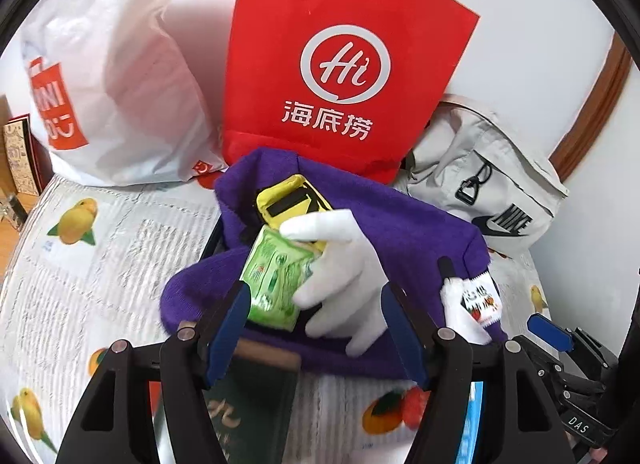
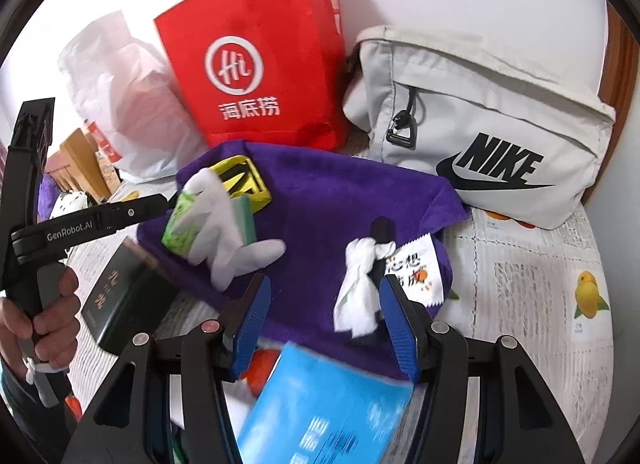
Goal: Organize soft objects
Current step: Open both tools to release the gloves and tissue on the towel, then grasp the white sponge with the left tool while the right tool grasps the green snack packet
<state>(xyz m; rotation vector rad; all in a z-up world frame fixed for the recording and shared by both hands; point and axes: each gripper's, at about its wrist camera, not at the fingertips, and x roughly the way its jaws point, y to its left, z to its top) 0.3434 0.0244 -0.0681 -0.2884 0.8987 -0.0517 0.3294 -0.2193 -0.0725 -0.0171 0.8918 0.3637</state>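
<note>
A purple towel (image 1: 420, 224) (image 2: 340, 200) lies crumpled on the table. On it rest a white glove (image 1: 352, 264) (image 2: 228, 232), a green tissue pack (image 1: 276, 276) (image 2: 180, 228) and a yellow tape-like object (image 1: 292, 200) (image 2: 244, 176). A white crumpled tissue with a black piece (image 2: 360, 284) and a small printed packet (image 2: 416, 272) (image 1: 480, 304) lie at the towel's right. My left gripper (image 1: 316, 324) is open around the glove and green pack. My right gripper (image 2: 324, 316) is open, just before the towel's near edge, the white tissue by its right finger.
A red paper bag (image 1: 340, 64) (image 2: 256, 64), a white plastic bag (image 1: 112, 84) (image 2: 132, 104) and a grey Nike bag (image 2: 480, 136) (image 1: 480, 184) stand behind. A dark green box (image 1: 248, 404) (image 2: 120, 304) and a blue booklet (image 2: 320, 412) lie near. The tablecloth (image 1: 100, 264) has fruit prints.
</note>
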